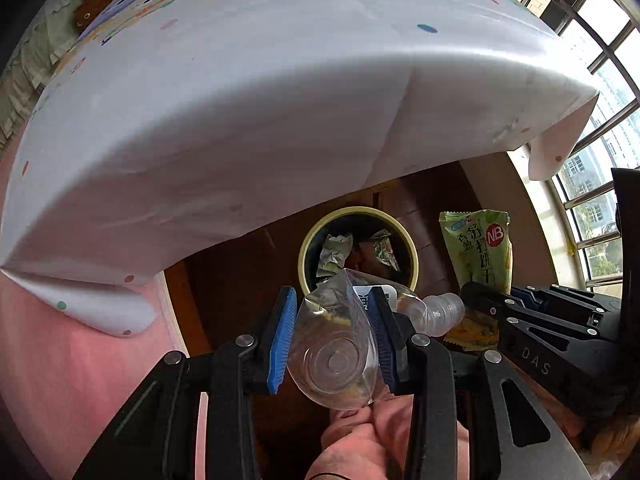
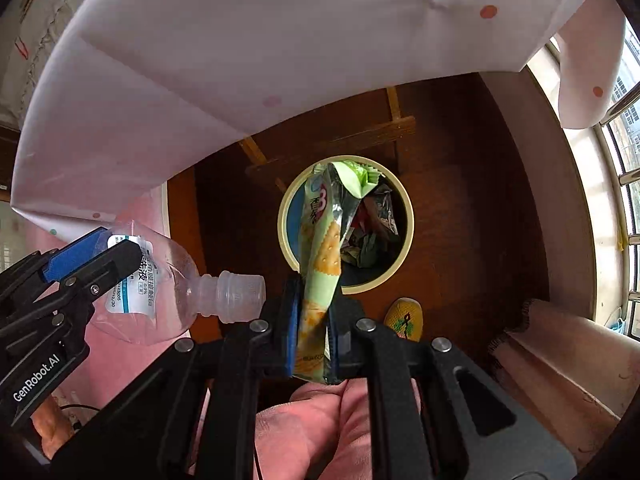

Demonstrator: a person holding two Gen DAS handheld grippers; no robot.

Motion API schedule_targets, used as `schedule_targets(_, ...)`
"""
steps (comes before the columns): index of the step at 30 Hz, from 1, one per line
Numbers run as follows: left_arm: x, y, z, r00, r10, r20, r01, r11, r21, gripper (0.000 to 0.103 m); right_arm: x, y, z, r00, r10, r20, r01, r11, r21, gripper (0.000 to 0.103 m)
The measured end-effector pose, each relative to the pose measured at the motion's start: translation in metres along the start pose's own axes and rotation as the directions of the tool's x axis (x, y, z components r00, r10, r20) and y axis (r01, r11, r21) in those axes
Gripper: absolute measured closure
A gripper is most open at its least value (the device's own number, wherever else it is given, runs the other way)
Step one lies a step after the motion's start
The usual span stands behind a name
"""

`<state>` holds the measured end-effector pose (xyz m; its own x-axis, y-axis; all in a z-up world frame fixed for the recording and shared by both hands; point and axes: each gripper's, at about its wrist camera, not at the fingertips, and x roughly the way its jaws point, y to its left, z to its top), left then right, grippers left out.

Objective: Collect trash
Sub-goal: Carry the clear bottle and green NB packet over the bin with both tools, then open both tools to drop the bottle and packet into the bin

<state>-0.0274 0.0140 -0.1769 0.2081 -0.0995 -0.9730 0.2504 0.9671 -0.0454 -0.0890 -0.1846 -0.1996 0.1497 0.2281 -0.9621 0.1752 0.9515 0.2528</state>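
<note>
Left gripper (image 1: pixel 332 340) clamped on clear plastic bottle (image 1: pixel 348 344) – uncapped neck pointing right, held above the floor just short of the bin (image 2: pixel 406 236). Bin has crumpled wrappers inside, probably foil. Right gripper (image 2: pixel 314 340) pinched shut on green cracker packet (image 2: pixel 326 256) – packet hangs over the bin's opening.

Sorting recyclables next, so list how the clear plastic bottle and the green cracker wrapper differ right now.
The clear, uncapped plastic bottle is rigid and see-through; the green cracker wrapper is flat, printed and opaque. The bottle lies sideways in the left gripper, off to the side of the yellow-rimmed bin; the wrapper stands lengthwise in the right gripper, directly over the bin. Both are clamped in jaws, not yet dropped.
</note>
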Motion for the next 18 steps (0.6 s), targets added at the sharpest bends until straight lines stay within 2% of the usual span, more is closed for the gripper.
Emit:
schedule_targets(7, 0.106, -0.010, -0.001, 1.000, 0.010, -0.007, -0.010, 0.998, -0.058, 0.066, 0.092, -0.036, 0.006, 0.999, -0.009, -0.034, 0.008, 0.999, -0.038, 0.092)
schedule_targets(10, 0.133, -0.013, -0.001, 1.000, 0.010, -0.009, -0.011, 0.998, -0.069, 0.063, 0.120, -0.042, 0.018, 0.999, -0.024, -0.048, 0.021, 0.998, -0.067, 0.081)
schedule_targets(11, 0.139, -0.012, -0.001, 1.000, 0.006, -0.013, -0.007, 0.997, -0.071, 0.058, 0.128, -0.043, 0.021, 0.998, -0.025, -0.052, 0.021, 0.997, -0.077, 0.072)
schedule_targets(12, 0.146, -0.012, -0.002, 1.000, 0.005, -0.018, -0.006, 0.997, -0.071, 0.043, 0.134, -0.045, 0.023, 0.998, -0.027, -0.056, 0.022, 0.996, -0.084, 0.064)
schedule_targets(13, 0.151, -0.011, -0.003, 1.000, 0.005, -0.022, -0.007, 0.998, -0.069, 0.034, 0.138, -0.047, 0.025, 0.998, -0.027, -0.057, 0.022, 0.996, -0.090, 0.049)
schedule_targets(14, 0.155, -0.010, -0.003, 1.000, 0.005, -0.022, -0.006, 0.998, -0.067, 0.023, 0.140, -0.048, 0.027, 0.998, -0.021, -0.052, 0.016, 0.995, -0.094, 0.044)
schedule_targets(18, 0.161, -0.003, 0.001, 0.999, 0.040, -0.016, -0.041, 0.997, -0.059, 0.018, 0.142, -0.049, 0.039, 0.999, -0.012, -0.041, 0.008, 0.994, -0.109, 0.044)
